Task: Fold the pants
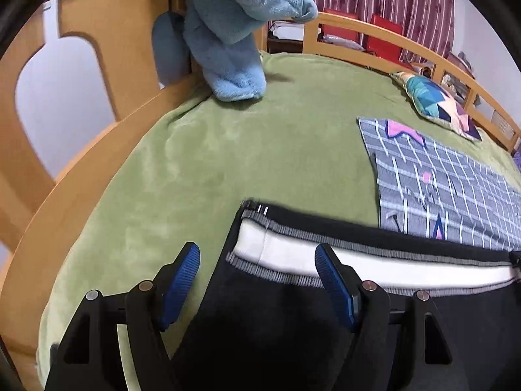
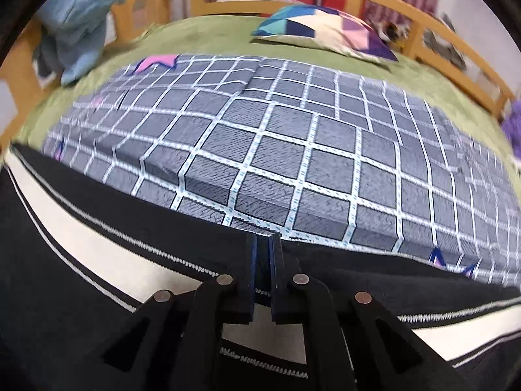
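Black pants (image 1: 260,319) with a white side stripe edged in grey stitching lie on a green bed cover (image 1: 195,169). My left gripper (image 1: 257,260) is open, its blue pads (image 1: 180,280) spread on either side of the pants' end near the stripe. In the right wrist view my right gripper (image 2: 263,251) is shut on the far black edge of the pants (image 2: 81,260), where they meet a grey checked cloth.
A grey checked cloth (image 2: 276,150) lies spread beyond the pants. A patterned cushion (image 2: 325,32) sits at the back. A blue fleece garment (image 1: 234,32) hangs over the wooden bed frame (image 1: 91,6). A curved wooden rail (image 2: 374,3) edges the bed.
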A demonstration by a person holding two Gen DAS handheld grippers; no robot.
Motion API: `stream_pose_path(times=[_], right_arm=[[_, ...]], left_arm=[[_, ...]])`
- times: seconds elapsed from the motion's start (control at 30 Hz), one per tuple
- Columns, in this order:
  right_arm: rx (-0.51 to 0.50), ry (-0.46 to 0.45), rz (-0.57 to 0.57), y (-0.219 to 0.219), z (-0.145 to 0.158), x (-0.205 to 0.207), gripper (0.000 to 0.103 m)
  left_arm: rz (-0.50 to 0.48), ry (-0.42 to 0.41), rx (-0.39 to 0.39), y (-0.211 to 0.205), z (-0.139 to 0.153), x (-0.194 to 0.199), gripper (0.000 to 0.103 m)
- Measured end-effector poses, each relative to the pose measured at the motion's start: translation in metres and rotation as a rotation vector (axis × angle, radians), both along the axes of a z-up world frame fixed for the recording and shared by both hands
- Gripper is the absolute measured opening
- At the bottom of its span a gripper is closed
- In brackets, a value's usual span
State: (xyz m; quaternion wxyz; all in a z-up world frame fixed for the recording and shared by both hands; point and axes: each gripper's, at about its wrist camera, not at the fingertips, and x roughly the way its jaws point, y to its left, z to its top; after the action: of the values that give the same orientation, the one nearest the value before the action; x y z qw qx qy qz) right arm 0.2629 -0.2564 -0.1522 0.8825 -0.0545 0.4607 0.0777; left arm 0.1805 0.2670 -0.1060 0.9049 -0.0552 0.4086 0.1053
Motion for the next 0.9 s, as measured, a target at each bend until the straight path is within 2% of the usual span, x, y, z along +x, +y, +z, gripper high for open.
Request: stream_pose_path(times=[0.03, 0.1, 0.2, 0.3, 0.4, 0.47, 0.53, 0.6, 0.67, 0.8, 0.9], right_arm=[[0.007, 0.003, -0.008, -0.001, 0.002, -0.002, 0.011], [-0.009, -0.018, -0.056, -0.003, 0.014, -0.013, 0.027], [0.009, -0.053, -0.097, -0.002, 0.030, -0.035, 0.039], [0.045, -0.046, -0.150, -0.005, 0.042, -0.067, 0.040], [0.048, -0.037, -0.170, 0.000, 0.046, -0.090, 0.041], [0.048, -0.029, -0.178, 0.004, 0.047, -0.109, 0.041], [0.061, -0.025, -0.182, 0.007, 0.050, -0.123, 0.041], [0.088, -0.018, -0.190, 0.007, 0.052, -0.136, 0.044], [0.105, -0.013, -0.196, 0.005, 0.054, -0.150, 0.044], [0.077, -0.028, -0.225, -0.003, 0.057, -0.174, 0.044], [0.098, -0.026, -0.275, -0.017, 0.058, -0.184, 0.044]], left_arm=[[-0.001, 0.004, -0.006, 0.001, 0.000, -0.008, 0.072], [-0.012, 0.002, -0.039, 0.002, 0.001, -0.030, 0.072], [-0.019, -0.013, -0.091, 0.001, 0.008, -0.063, 0.072], [-0.050, 0.002, -0.182, -0.001, 0.006, -0.103, 0.072], [-0.033, 0.028, -0.245, 0.001, -0.006, -0.133, 0.072], [-0.006, 0.036, -0.319, 0.008, -0.019, -0.145, 0.072], [0.032, 0.044, -0.395, 0.018, -0.033, -0.147, 0.070], [0.053, 0.018, -0.432, 0.023, -0.040, -0.146, 0.062], [0.073, 0.002, -0.425, 0.027, -0.047, -0.138, 0.062], [0.103, -0.006, -0.418, 0.036, -0.056, -0.112, 0.062], [0.158, 0.008, -0.387, 0.042, -0.060, -0.091, 0.060]])
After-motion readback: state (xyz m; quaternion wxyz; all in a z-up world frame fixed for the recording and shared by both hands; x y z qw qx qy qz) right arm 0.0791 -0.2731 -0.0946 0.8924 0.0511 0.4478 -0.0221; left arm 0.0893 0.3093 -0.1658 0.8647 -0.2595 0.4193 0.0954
